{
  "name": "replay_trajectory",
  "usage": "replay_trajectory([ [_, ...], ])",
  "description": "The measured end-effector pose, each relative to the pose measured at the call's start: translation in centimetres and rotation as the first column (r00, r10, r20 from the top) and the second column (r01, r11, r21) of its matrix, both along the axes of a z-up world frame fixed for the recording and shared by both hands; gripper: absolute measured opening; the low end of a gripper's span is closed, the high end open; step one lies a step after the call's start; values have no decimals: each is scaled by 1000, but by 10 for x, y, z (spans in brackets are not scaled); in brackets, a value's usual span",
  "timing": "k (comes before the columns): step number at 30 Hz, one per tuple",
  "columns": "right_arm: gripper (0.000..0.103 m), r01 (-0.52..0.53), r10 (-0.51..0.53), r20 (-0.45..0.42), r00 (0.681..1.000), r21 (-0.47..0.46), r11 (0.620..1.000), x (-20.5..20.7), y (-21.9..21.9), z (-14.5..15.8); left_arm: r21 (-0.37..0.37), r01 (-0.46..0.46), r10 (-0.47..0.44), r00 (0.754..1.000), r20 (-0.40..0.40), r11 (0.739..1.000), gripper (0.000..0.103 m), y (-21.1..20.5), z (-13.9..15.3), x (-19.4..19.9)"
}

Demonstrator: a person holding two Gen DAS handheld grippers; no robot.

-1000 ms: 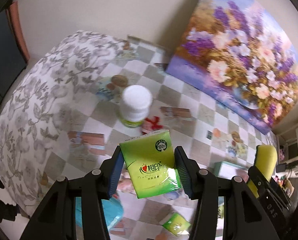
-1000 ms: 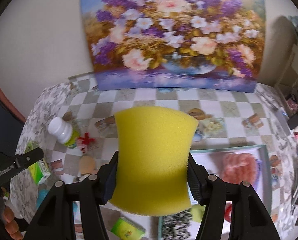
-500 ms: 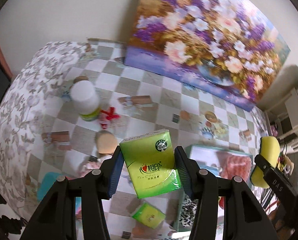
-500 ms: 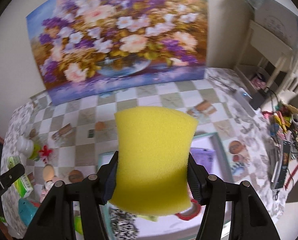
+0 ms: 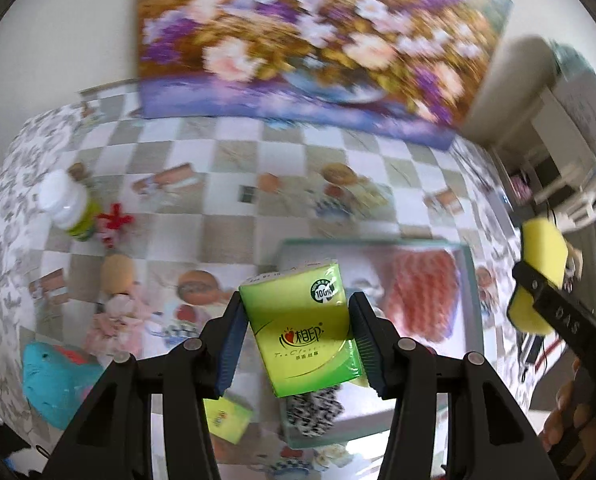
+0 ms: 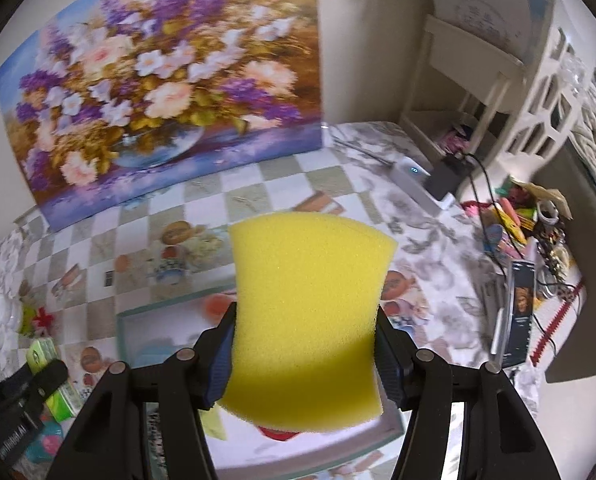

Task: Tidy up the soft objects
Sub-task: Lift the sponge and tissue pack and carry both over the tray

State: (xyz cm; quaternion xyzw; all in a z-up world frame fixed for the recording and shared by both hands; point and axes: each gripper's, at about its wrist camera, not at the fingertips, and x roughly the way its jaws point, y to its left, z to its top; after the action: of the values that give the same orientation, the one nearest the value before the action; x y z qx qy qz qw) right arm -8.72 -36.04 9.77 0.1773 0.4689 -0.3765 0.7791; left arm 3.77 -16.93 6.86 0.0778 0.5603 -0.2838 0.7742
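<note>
I've got the left gripper (image 5: 298, 336) clenched on tissues (image 5: 302, 326), right gripper (image 6: 303, 352) on sponge (image 6: 307, 320), both over the tray (image 5: 471, 280), left nearer.

bare tablecloth (image 5: 234, 152) behind tray (image 5: 470, 280)

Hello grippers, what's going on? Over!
Left gripper shut on green tissue pack. Right gripper shut on yellow sponge. Both above the tray; pink cloth already inside. Nothing blocking.
</note>
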Motion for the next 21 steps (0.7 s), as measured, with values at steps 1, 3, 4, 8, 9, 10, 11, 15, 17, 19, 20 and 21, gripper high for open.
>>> replay_trajectory([
  [1, 63, 8, -8, -6, 1000, 0, 1000, -4, -4, -1, 5, 20, -20, 1000, -8, 1000, 53, -7, -3, -5],
  [3, 64, 22, -22, -18, 1000, 1, 1000, -10, -10, -4, 13, 59, -59, 998, -30, 998, 53, -20, -9, -15],
  [4, 64, 24, -24, -24, 999, 5, 1000, -13, -13, -6, 17, 72, -72, 997, -38, 997, 53, -25, -12, -18],
  [8, 64, 9, -8, -60, 998, 27, 1000, -16, -19, -17, 52, 119, -114, 990, -80, 992, 53, -41, -31, -32],
  [9, 64, 6, -3, -78, 997, 35, 999, -16, -21, -23, 61, 127, -121, 988, -93, 990, 53, -44, -36, -35],
  [10, 64, 3, 1, -95, 995, 44, 999, -16, -22, -29, 71, 132, -124, 987, -106, 989, 53, -45, -41, -38],
  [11, 64, 0, 7, -117, 993, 56, 998, -16, -24, -37, 80, 138, -128, 984, -124, 987, 53, -48, -47, -40],
  [15, 64, -12, 33, -214, 976, 101, 995, -13, -27, -69, 114, 152, -129, 974, -187, 982, 53, -53, -71, -49],
  [17, 64, -12, 42, -277, 960, 111, 994, -12, -29, -87, 130, 158, -129, 970, -208, 979, 53, -55, -80, -53],
  [19, 64, -10, 48, -312, 949, 121, 993, -14, -29, -99, 149, 170, -134, 965, -224, 974, 53, -58, -89, -58],
  [20, 64, -12, 53, -326, 944, 127, 992, -14, -28, -104, 158, 176, -137, 963, -231, 972, 53, -59, -94, -60],
  [21, 64, -15, 59, -335, 940, 131, 991, -14, -28, -108, 165, 180, -138, 962, -237, 970, 53, -60, -98, -63],
])
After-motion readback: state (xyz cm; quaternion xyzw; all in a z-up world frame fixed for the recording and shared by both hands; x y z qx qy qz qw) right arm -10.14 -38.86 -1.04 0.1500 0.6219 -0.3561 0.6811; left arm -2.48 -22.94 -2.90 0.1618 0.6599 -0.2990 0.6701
